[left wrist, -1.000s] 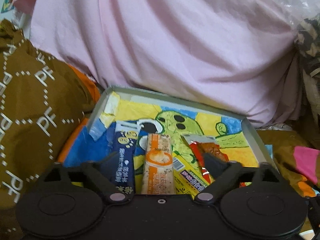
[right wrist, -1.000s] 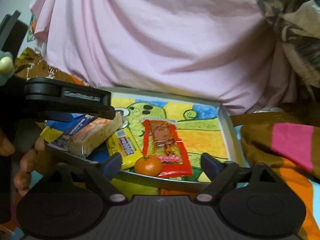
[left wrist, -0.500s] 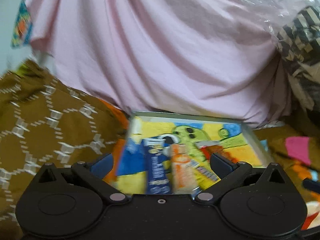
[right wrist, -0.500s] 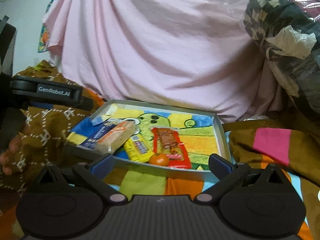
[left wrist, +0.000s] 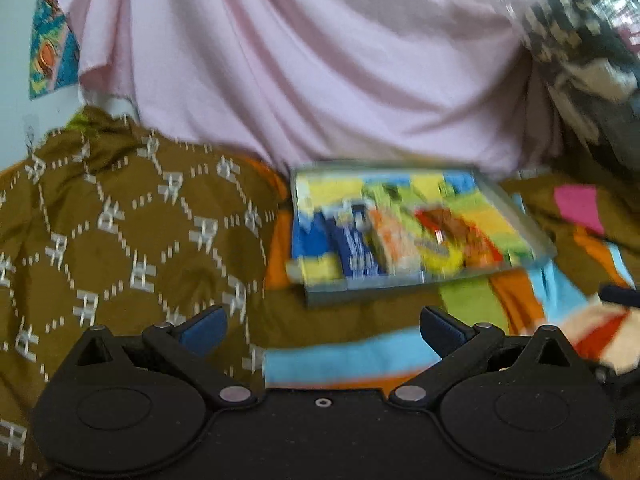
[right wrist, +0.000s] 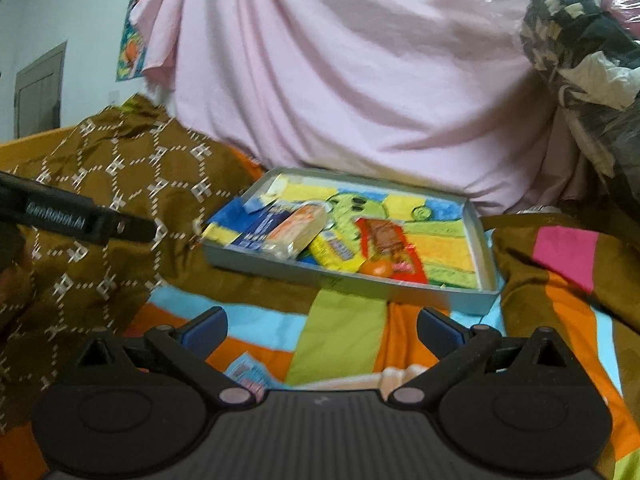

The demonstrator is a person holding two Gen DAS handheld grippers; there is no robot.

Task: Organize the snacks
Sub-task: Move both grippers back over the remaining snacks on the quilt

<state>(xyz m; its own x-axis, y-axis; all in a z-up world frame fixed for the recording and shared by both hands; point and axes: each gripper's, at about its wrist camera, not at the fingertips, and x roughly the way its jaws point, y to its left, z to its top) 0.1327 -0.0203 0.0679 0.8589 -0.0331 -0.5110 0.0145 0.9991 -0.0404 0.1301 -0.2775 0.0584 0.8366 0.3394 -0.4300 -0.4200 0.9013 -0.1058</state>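
A grey tray (right wrist: 482, 236) with a bright cartoon lining lies on the bed ahead of both grippers. In it lie a blue packet (right wrist: 260, 227), an orange-and-white bar (right wrist: 296, 228), a yellow packet (right wrist: 334, 250), a red packet (right wrist: 390, 246) and a small orange fruit (right wrist: 376, 268). The left wrist view shows the tray (left wrist: 324, 294) blurred. My right gripper (right wrist: 322, 330) is open and empty, short of the tray's near wall. My left gripper (left wrist: 323, 326) is open and empty too, also back from the tray. Part of the left gripper (right wrist: 80, 220) shows at the left of the right wrist view.
A brown patterned cloth (right wrist: 120, 168) is heaped left of the tray. A pink sheet (right wrist: 360, 80) hangs behind it. A striped bedspread (right wrist: 340, 332) covers the bed, and a small blue-and-pink wrapper (right wrist: 246, 372) lies on it near the right gripper. A bundle of patterned fabric (right wrist: 580, 40) sits at the far right.
Both grippers have drawn back from the tray, which now looks smaller and farther. The left gripper no longer reaches over the snacks; they stay in the tray.
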